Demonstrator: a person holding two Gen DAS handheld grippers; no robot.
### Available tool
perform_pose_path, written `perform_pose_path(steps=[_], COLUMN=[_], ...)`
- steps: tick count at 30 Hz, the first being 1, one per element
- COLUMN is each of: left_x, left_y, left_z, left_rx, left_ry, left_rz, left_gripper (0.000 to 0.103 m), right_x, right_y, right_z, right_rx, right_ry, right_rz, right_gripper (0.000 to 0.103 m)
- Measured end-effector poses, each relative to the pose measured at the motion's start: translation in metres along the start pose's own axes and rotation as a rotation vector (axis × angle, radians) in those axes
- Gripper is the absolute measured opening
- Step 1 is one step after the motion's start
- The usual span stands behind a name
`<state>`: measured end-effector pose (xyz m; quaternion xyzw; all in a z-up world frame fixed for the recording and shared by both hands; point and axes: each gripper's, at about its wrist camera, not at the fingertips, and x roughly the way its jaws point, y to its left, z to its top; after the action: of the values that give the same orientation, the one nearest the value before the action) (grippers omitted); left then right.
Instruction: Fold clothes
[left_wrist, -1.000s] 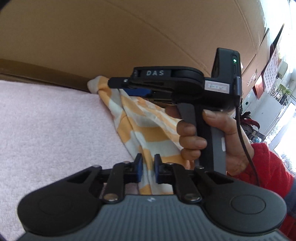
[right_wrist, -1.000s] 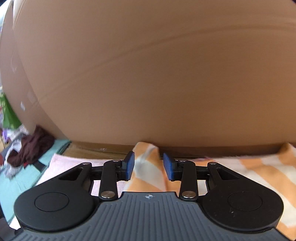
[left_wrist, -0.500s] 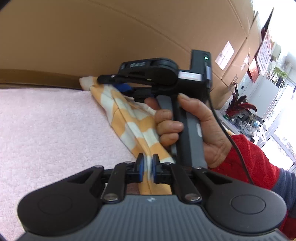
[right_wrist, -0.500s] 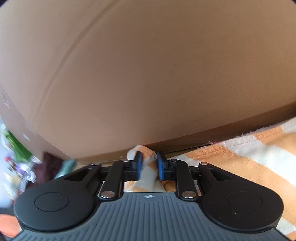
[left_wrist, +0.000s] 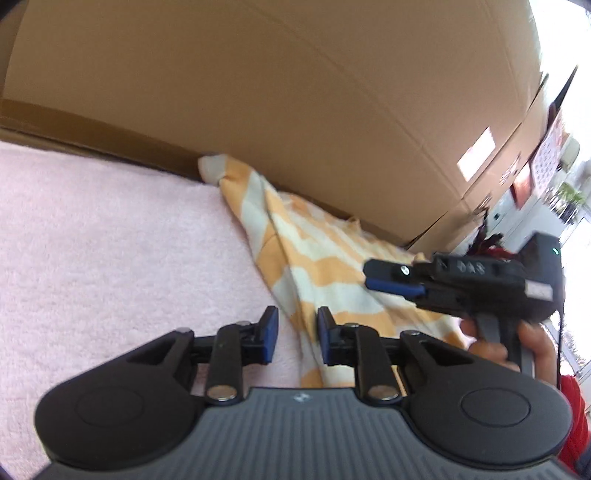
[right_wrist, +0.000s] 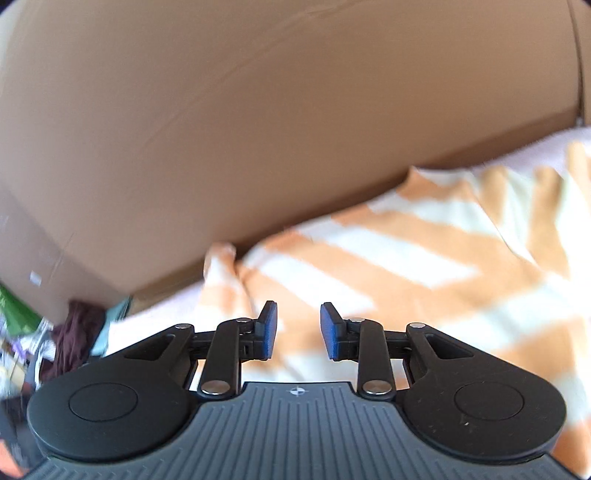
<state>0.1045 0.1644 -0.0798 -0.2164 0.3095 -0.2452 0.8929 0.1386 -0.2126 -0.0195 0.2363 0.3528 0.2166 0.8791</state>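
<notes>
Between the blue pads of the left gripper (left_wrist: 293, 332), low in the left wrist view, a ridge of the striped cloth (left_wrist: 325, 258) runs through the gap; the jaws are opening and the pads no longer press on it. From there the cloth climbs toward the upper middle of that frame, ending in a bunched tip against the cardboard (left_wrist: 295, 92) that fills the top. To the left lies the pink towel (left_wrist: 110, 240) it rests on. At the right edge a hand (left_wrist: 517, 339) carries the right gripper (left_wrist: 384, 280) just above the cloth, its jaws apart and empty.

In the right wrist view the right gripper (right_wrist: 298, 330) hangs over the same cloth (right_wrist: 406, 266) with nothing between its parted pads. The orange and white stripes spread across the right half of the frame, with one bunched corner at center left against the cardboard (right_wrist: 258, 110). Dark clothes (right_wrist: 70, 332) sit at the far left.

The cloth looks thin, light and limp. It should wrinkle and drag rather than hold shape, and a single pinch will likely let it droop. Best hold: two corners or a hem edge, one per gripper, kept taut so the fold lands flat. The towel's nap may catch it when slid, so lifting seems safer.
</notes>
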Motion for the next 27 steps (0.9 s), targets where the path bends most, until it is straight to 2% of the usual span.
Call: perform_pose_path(steps=[3,6,7,9,12,13,17,19,21,23,25,27], left_x=[0.000,0.001,0.001,0.002,0.003,0.002,-0.002,0.001,0.002,0.000,-0.002,-0.002], left_y=[0.004,0.001,-0.001,-0.006,-0.010,-0.011,-0.006,-0.003,-0.001,-0.001,0.002,0.006], left_z=[0.001,0.002,0.002,0.001,0.001,0.001,0.001,0.002,0.002,0.002,0.002,0.002], left_rx=[-0.006,0.013,0.026,0.050,0.073,0.079,0.066,0.038,0.017,0.010,-0.007,-0.036], left_ry=[-0.001,-0.001,-0.001,0.000,-0.002,-0.004,-0.014,-0.002,-0.003,-0.021,-0.032,-0.032], left_rz=[0.004,0.028,0.042,0.069,0.096,0.092,0.022,-0.002,-0.041,-0.073,-0.095,-0.098], left_gripper=[0.017,0.015,0.015,0.015,0.015,0.011,0.009,0.009,0.012,0.020,0.034,0.034], right_x=[-0.008,0.021,0.019,0.014,0.016,0.013,0.015,0.024,0.023,0.020,0.017,0.015], right_y=[-0.009,0.014,0.015,0.016,0.013,0.013,0.009,0.005,-0.003,-0.009,-0.013,-0.011], right_z=[-0.009,0.000,-0.001,-0.003,-0.002,-0.002,0.001,0.001,0.002,0.005,0.006,0.006], right_rx=[-0.029,-0.105,-0.125,-0.150,-0.122,-0.114,-0.113,-0.114,-0.056,-0.004,0.038,0.027], right_ry=[-0.004,0.042,0.041,0.032,0.018,0.010,-0.053,-0.030,-0.033,-0.017,0.000,0.020], right_rz=[0.051,0.092,0.081,0.045,0.028,0.029,0.003,-0.054,-0.016,0.037,0.071,0.073], right_gripper=[0.029,0.031,0.029,0.007,0.006,0.006,0.000,0.000,0.004,0.021,0.025,0.025])
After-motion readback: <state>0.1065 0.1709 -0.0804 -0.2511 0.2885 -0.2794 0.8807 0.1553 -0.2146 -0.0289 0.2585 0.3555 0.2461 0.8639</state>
